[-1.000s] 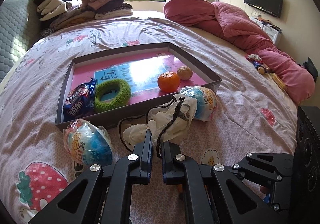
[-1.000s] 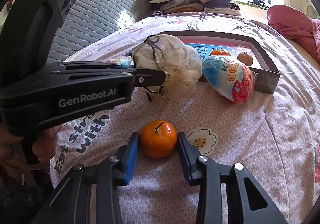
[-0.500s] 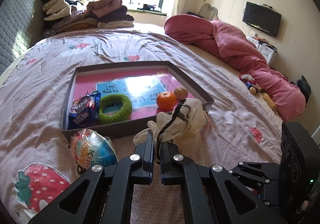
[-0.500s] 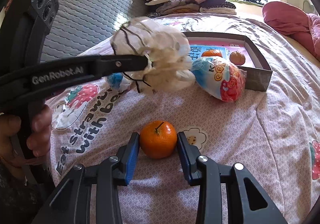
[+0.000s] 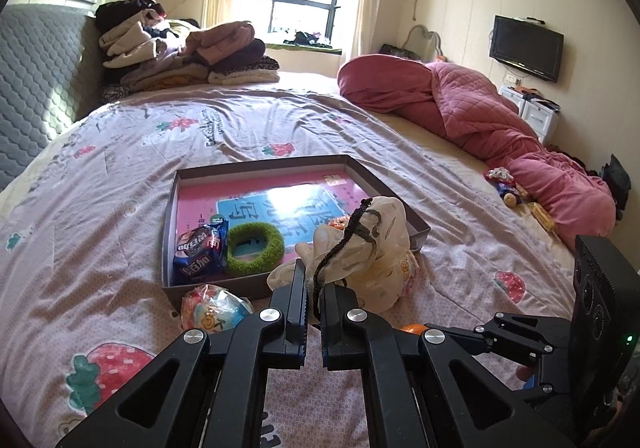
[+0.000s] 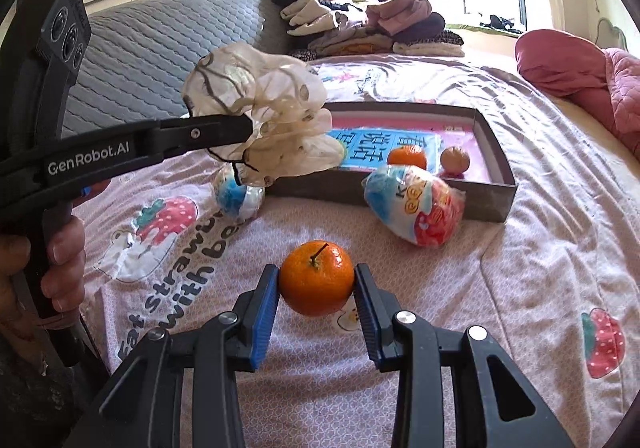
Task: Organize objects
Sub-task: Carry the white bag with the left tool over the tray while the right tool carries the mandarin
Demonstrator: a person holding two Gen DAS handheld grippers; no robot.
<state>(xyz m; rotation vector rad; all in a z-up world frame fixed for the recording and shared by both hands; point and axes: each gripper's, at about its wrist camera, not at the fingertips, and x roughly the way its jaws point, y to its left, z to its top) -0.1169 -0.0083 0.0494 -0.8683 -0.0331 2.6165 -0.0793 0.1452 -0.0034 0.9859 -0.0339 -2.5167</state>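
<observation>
Both loads have lifted off the pink-patterned bed sheet [image 6: 520, 268] since a moment ago, ready to carry to the shallow grey cardboard tray [image 6: 494, 161]. The left gripper [image 5: 314, 280], jaws pressed together, pinches a crumpled cream mesh drawstring bag [image 5: 372, 244]. The right gripper [image 6: 316, 282], jaws narrowly spread, clamps a round orange tangerine [image 6: 316, 278].

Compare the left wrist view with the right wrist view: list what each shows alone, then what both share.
Left wrist only: the green ring and blue snack packet in the tray, plus the wall TV.
Right wrist only: the mandarin clamped in the right tongs.
Both: the cream drawstring pouch pinched by the left tongs, and the tray.
</observation>
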